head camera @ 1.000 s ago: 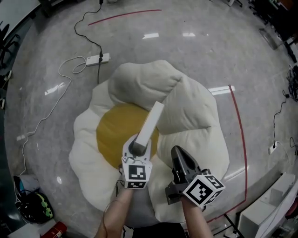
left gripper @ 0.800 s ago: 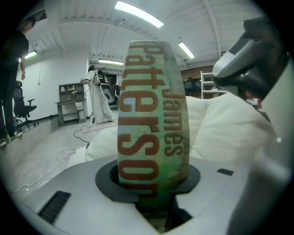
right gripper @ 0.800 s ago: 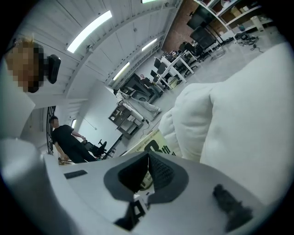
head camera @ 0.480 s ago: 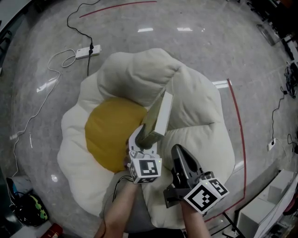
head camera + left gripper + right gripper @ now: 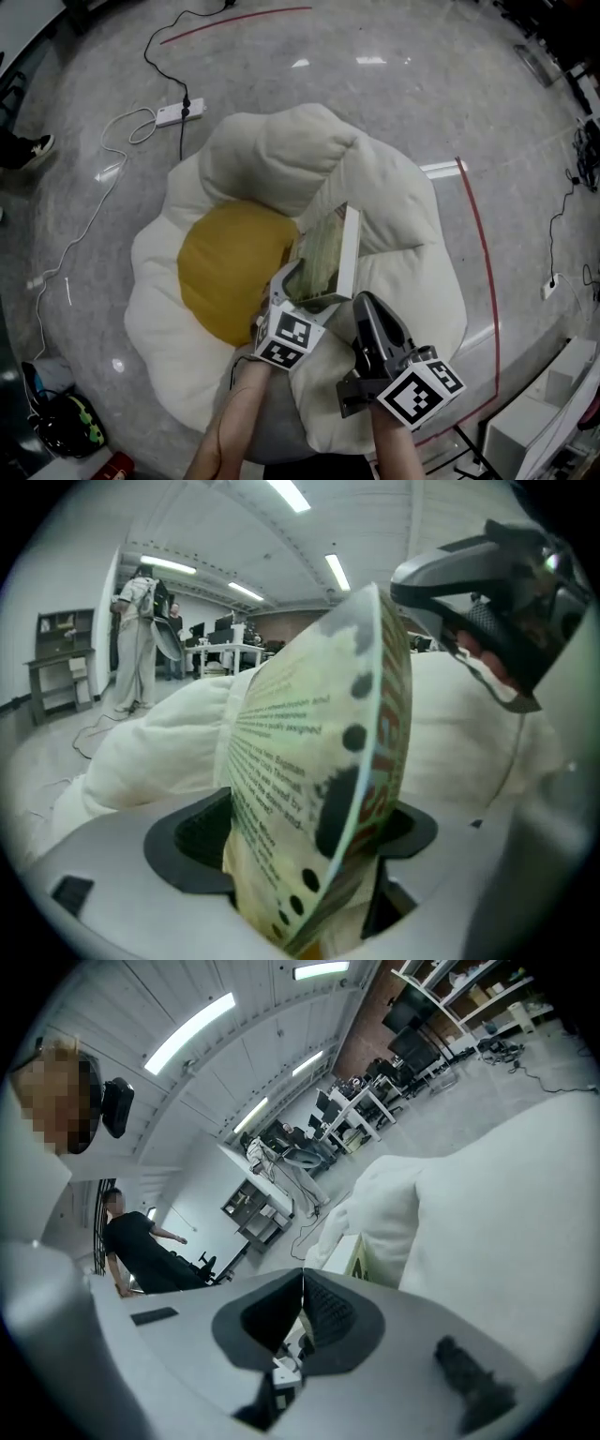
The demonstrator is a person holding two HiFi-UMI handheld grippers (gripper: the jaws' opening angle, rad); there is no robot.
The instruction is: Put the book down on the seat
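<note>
The seat is an egg-shaped floor cushion with a yellow centre [image 5: 225,272] and puffy white back pillows [image 5: 281,164]. The book [image 5: 330,255] stands on edge at the right rim of the yellow part, leaning against a white pillow, its pages fanned. My left gripper [image 5: 305,284] is at the book's near end and its jaws are opening. In the left gripper view the book [image 5: 319,752] stands loosely between the wide pads of the left gripper [image 5: 300,841]. My right gripper [image 5: 368,307] hovers to the right, shut and empty; in its own view the right gripper [image 5: 302,1309] has its pads meeting.
A white power strip [image 5: 178,113] with cables lies on the grey floor behind the cushion. A red tape line [image 5: 487,272] runs along the right. A shoe [image 5: 28,150] shows at the left edge and a bag [image 5: 61,422] at the bottom left. People stand far off.
The book has tipped from upright to leaning on the white pillow with its pages spreading. The left jaws have widened around it. The right gripper has barely moved.
</note>
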